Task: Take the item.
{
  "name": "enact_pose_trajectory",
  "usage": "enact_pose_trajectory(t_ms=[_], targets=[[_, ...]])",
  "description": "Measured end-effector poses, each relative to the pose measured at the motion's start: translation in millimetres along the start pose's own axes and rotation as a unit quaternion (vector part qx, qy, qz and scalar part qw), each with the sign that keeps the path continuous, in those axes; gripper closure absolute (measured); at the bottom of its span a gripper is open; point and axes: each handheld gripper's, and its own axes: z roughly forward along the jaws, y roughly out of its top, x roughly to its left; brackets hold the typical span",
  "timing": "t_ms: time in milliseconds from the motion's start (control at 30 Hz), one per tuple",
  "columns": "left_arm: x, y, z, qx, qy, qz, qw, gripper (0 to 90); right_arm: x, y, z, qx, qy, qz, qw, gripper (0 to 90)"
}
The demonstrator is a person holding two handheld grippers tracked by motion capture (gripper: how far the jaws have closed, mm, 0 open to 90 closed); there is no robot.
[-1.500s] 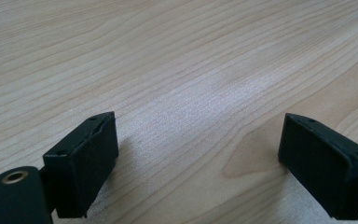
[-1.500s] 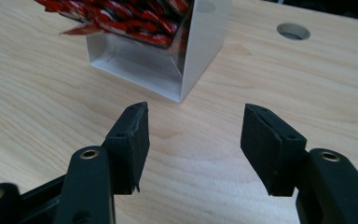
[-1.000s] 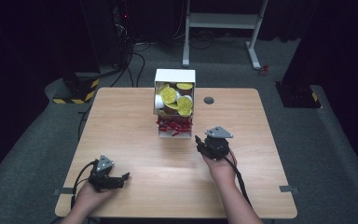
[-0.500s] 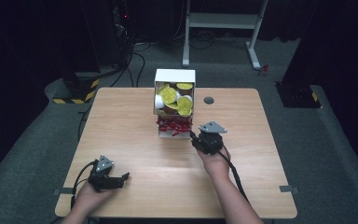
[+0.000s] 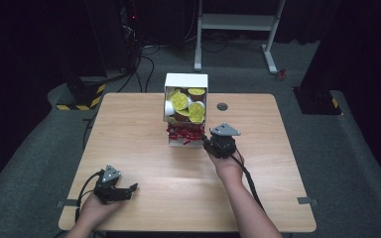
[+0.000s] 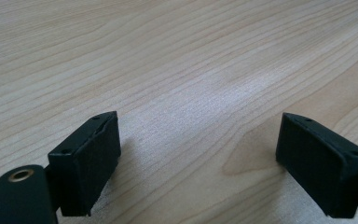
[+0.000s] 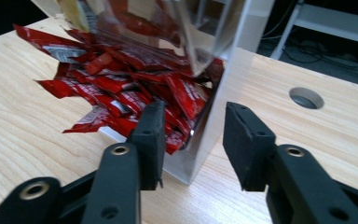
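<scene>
A white dispenser box [image 5: 186, 82] stands at the table's far middle, holding yellow-lidded cups [image 5: 181, 100] above a tray of red packets [image 5: 181, 133]. My right gripper [image 5: 207, 143] is at the tray's near right corner. In the right gripper view, its jaws [image 7: 196, 140] straddle the tray's side wall [image 7: 214, 116], one jaw against the red packets [image 7: 121, 84], the other outside. The jaws have just been closing, and neither pad presses on the wall. My left gripper [image 5: 131, 189] rests open at the front left, with bare wood between its jaws [image 6: 196, 163].
A round cable hole [image 5: 222, 106] lies in the wooden table [image 5: 144, 148] right of the dispenser, also in the right gripper view as the hole [image 7: 306, 98]. A white desk frame [image 5: 238, 22] and cables stand on the dark floor beyond the table.
My right gripper has moved left and away from the person, up to the corner of the packet tray. The left gripper has kept still.
</scene>
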Motion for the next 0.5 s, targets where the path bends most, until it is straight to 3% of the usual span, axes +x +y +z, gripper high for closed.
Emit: enact_pose_trajectory(t_ms=[167,500], targets=[[-0.4,-0.2,0.0,0.000,-0.001,-0.003,1.0000,13.9,3.7,3.2,6.5,0.005,0.007,-0.011,0.9999,62.2],[-0.1,-0.6,-0.5,-0.001,0.000,-0.001,1.0000,14.1,7.0,7.2,15.8,0.009,-0.003,-0.014,0.9999,68.0]])
